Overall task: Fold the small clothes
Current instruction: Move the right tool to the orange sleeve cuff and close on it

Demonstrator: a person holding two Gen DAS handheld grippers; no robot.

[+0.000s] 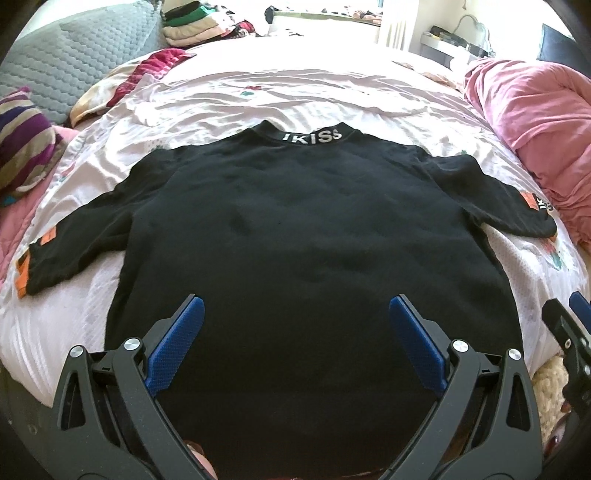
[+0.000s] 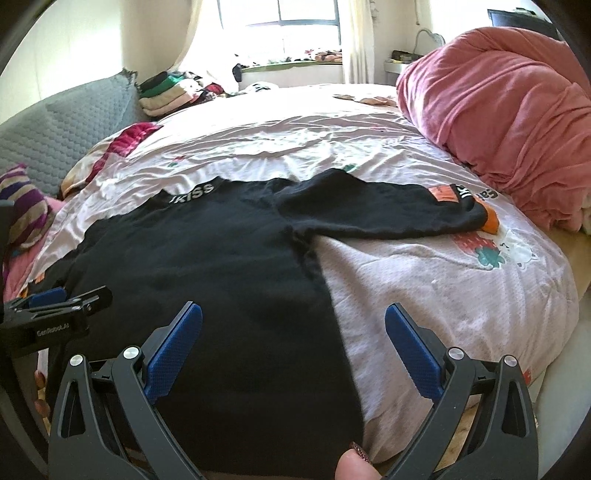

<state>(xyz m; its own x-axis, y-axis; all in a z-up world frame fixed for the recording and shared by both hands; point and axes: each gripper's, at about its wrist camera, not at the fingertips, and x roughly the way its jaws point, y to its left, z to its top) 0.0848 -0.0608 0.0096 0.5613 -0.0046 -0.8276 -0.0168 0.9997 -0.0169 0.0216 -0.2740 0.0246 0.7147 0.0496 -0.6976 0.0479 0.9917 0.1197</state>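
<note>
A black T-shirt (image 1: 295,229) lies spread flat on the bed (image 1: 240,99), collar toward the far end, both short sleeves stretched out sideways. White lettering runs across the collar band (image 1: 311,135). Orange patches mark each sleeve end; the one on the shirt's right sleeve (image 2: 443,193) shows clearly in the right wrist view.

The left gripper (image 1: 295,310) hovers over the shirt's lower half, its blue-padded fingers (image 1: 177,343) spread wide apart with nothing between them. The right gripper (image 2: 293,317) is held above the shirt's right side edge, also spread wide and holding nothing; the shirt's hem edge runs between its fingers, black cloth under one and bedsheet under the other. Each gripper appears at the border of the other's view: the right one (image 1: 570,332) beside the shirt's lower right corner, the left one (image 2: 55,306) over the shirt's left part.

A fingertip (image 2: 356,465) of the person shows near the shirt's hem.

Beyond the shirt's right sleeve a bunched pink blanket (image 2: 498,129) is heaped. Past the left sleeve lie a striped cushion (image 1: 26,140) and a grey quilted pad (image 1: 74,59), with stacked folded clothes (image 1: 192,22) behind the collar.
</note>
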